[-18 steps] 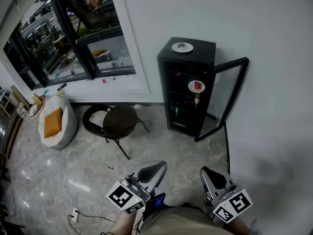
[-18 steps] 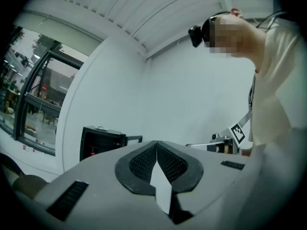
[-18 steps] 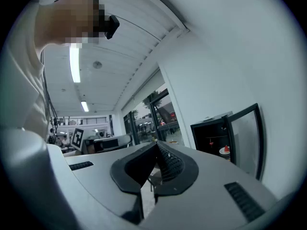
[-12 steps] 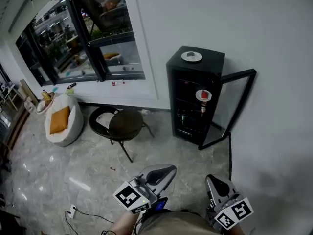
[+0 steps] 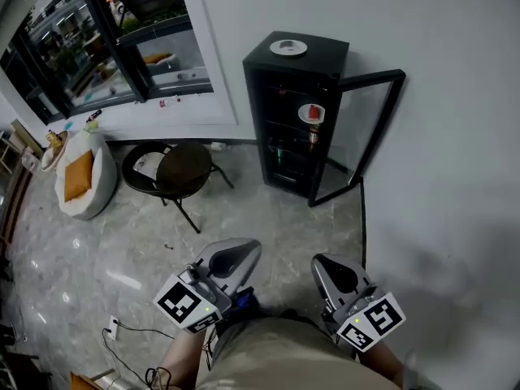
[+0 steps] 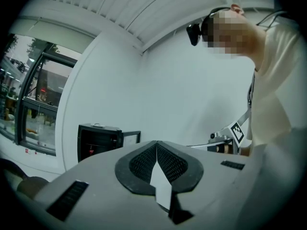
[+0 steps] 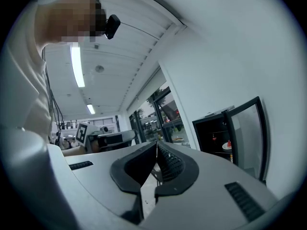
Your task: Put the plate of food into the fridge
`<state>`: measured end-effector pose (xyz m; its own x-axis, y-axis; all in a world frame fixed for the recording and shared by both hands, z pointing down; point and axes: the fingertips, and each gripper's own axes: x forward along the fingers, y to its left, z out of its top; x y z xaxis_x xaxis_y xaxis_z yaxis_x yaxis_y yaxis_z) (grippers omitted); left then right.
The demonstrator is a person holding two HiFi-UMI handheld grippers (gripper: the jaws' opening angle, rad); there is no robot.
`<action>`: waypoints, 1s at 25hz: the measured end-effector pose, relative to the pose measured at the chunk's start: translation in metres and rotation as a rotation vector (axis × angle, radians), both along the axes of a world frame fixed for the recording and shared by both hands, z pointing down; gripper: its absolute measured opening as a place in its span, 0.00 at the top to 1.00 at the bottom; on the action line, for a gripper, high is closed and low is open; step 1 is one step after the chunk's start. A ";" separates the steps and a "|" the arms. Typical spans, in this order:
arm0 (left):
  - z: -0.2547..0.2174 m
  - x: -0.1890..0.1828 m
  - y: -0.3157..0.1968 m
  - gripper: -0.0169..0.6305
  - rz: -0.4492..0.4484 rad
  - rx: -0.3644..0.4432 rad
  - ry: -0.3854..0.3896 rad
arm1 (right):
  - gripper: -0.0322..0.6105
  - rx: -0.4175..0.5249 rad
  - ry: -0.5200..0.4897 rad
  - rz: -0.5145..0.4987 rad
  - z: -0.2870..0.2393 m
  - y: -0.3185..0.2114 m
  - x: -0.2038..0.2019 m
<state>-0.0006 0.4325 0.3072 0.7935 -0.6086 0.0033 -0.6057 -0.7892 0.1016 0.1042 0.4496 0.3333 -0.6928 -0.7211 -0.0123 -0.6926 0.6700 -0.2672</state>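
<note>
Since a moment ago the fridge (image 5: 255,96) has slid up and left in the head view, while the left claw (image 5: 250,248) and right claw (image 5: 320,263), both closed and empty, hang back by the person, and the plate of food (image 5: 311,114) already sits near the front edge of a shelf inside, with the door (image 5: 370,77) open, so only shutting it seems left.

Head view looks steeply down from afar; both gripper views face level (all share the fridge (image 5: 325,59), one o'clock overhead).

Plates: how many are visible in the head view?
2. One plate lies on top of the fridge; the plate with red food sits inside it, in the upper part. The dark lower part might hide more.
</note>
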 end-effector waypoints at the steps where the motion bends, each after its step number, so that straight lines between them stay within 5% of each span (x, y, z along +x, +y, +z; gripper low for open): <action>1: 0.002 0.000 -0.001 0.96 -0.001 -0.005 -0.004 | 0.92 0.004 0.008 0.003 0.000 0.000 0.001; 6: 0.003 0.000 -0.011 0.96 -0.001 -0.012 -0.001 | 0.92 0.048 0.068 0.024 -0.001 -0.009 0.001; 18: 0.008 -0.001 -0.068 0.96 0.113 0.014 0.050 | 0.92 0.016 0.024 0.123 -0.007 -0.050 0.002; 25: 0.008 -0.032 -0.107 0.96 0.165 0.005 0.092 | 0.92 0.135 0.225 0.154 -0.018 -0.083 -0.038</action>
